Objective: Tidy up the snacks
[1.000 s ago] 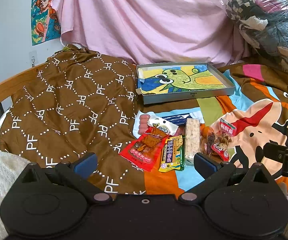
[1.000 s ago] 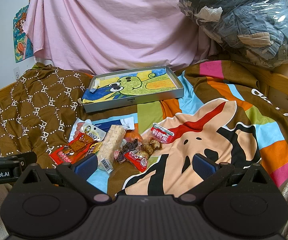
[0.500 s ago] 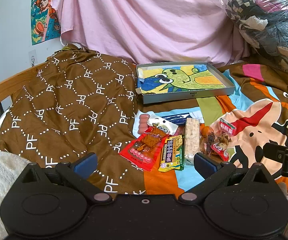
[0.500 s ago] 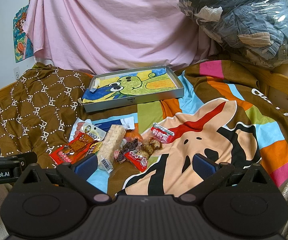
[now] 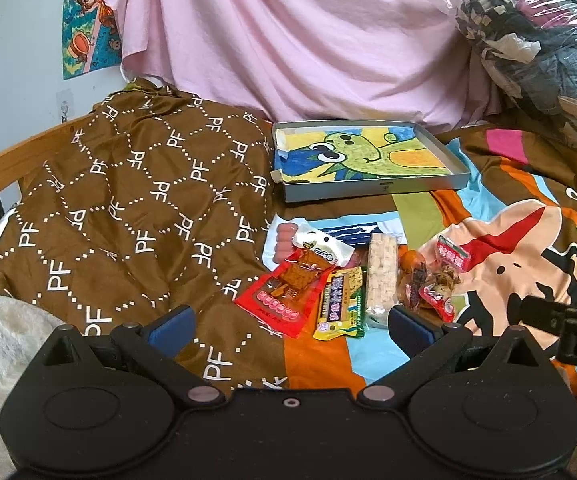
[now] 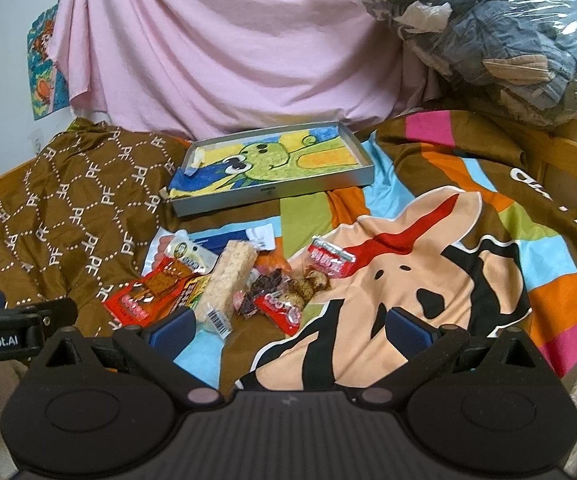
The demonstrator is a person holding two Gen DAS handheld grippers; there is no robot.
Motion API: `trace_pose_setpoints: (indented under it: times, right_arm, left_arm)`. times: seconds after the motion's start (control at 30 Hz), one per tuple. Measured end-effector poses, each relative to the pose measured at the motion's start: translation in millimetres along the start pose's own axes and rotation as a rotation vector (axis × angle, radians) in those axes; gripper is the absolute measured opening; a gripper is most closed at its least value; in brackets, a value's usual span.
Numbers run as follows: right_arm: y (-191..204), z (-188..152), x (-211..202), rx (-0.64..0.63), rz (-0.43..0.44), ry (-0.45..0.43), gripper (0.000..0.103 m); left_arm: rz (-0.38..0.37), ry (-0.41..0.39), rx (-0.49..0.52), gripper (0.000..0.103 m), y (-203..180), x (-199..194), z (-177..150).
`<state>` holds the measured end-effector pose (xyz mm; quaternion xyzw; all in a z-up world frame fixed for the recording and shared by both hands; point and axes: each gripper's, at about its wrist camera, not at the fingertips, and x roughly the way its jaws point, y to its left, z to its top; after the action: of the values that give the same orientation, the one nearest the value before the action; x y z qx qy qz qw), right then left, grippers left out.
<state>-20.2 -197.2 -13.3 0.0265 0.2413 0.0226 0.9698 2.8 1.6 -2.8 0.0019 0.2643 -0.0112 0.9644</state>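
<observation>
A pile of snacks lies on the bed: a red packet, a yellow-green bar, a pale rice-cracker bar, a sausage pack, and small red packets with dried bits. A grey tray with a cartoon drawing inside sits behind them. My left gripper is open and empty, just in front of the pile. My right gripper is open and empty, with the pile ahead on its left.
The bed has a brown patterned cover on the left and a colourful cartoon blanket on the right. A pink sheet hangs behind. A plastic-wrapped bundle of clothes sits at the back right. A wooden bed rail runs along the left.
The right wrist view has moved closer to the pile and tilted slightly. The left wrist view is almost unchanged. Both grippers stay open.
</observation>
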Motion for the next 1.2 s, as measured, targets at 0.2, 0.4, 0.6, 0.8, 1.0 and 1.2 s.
trace_pose_setpoints:
  times: [0.2,0.4,0.6,0.8,1.0,1.2]
  right_arm:
    - [7.0,0.9,6.5,-0.034,0.017,0.038,0.103]
    - [7.5,6.6,15.1,-0.051,0.03,0.053,0.103]
    - [5.1,17.9,28.3,-0.078,0.037,0.035,0.103]
    - [4.9,36.6,47.2,-0.167,0.09,-0.012,0.103]
    - [10.8,45.1,72.7,-0.327,0.101,0.016,0.103]
    - [10.9,39.2,96.2,-0.364,0.117,0.065,0.103]
  left_arm:
    - [-0.045,0.044,-0.028,0.102,4.8,6.9,2.4]
    - [-0.075,0.116,-0.042,0.102,12.0,21.4,11.2]
    - [-0.097,0.201,-0.031,0.102,20.3,46.2,31.2]
    - [-0.089,0.285,-0.023,0.102,31.8,84.0,58.2]
    - [-0.082,0.304,0.026,0.102,30.7,119.2,76.8]
    - [-0.126,0.377,0.088,0.102,17.7,155.9,76.9]
